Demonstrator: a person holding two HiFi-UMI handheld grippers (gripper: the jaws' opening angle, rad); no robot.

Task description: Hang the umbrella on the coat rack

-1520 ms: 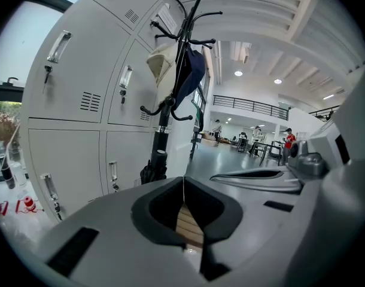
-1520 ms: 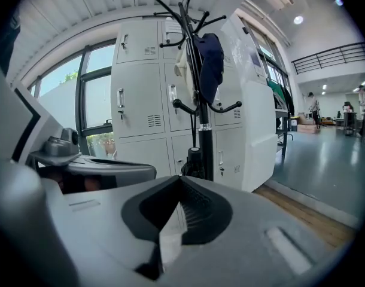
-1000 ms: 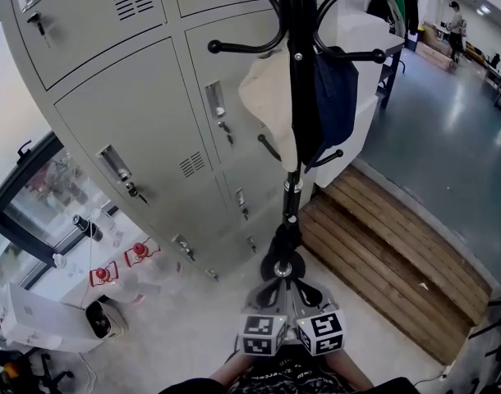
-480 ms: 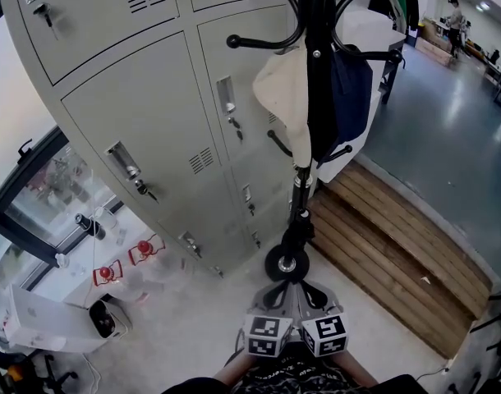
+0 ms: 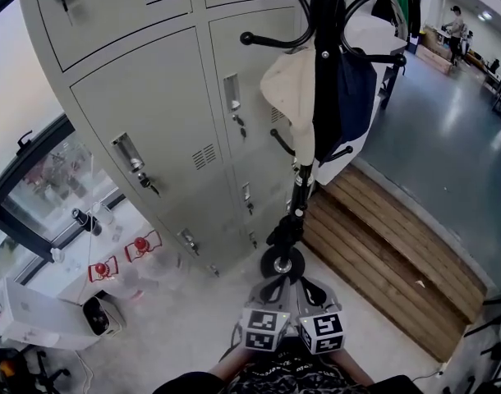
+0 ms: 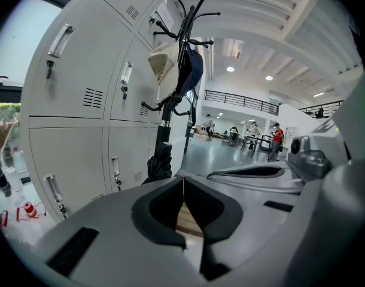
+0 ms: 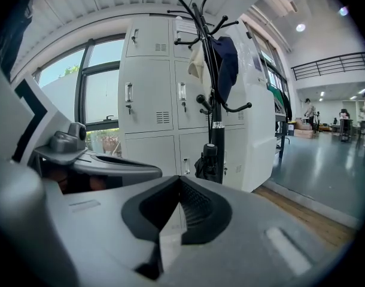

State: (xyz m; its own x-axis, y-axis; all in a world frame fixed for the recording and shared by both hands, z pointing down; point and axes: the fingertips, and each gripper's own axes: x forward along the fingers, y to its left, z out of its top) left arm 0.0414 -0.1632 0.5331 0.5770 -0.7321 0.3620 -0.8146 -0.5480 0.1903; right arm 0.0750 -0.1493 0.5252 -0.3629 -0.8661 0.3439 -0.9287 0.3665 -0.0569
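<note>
The black coat rack [image 5: 320,72] stands in front of grey lockers, with a cream bag [image 5: 290,97] and a navy bag [image 5: 357,89] on its hooks. A folded black umbrella [image 5: 285,230] sits against the low part of the pole, its round end cap facing me. It also shows in the left gripper view as the umbrella [image 6: 160,160] and in the right gripper view as the umbrella [image 7: 207,160]. My left gripper [image 5: 273,287] and right gripper [image 5: 306,287] are side by side just short of it. Both are shut, empty and not touching it.
Grey lockers [image 5: 152,113] with handles and keys stand close behind the rack. A wooden step [image 5: 382,245] lies to the right, with a white counter beyond. Bottles and a white box [image 5: 37,318] lie on the floor at left. People stand far off in the hall.
The head view has drifted a little, so the rack sits slightly further right. Both grippers stay shut, side by side in front of the umbrella.
</note>
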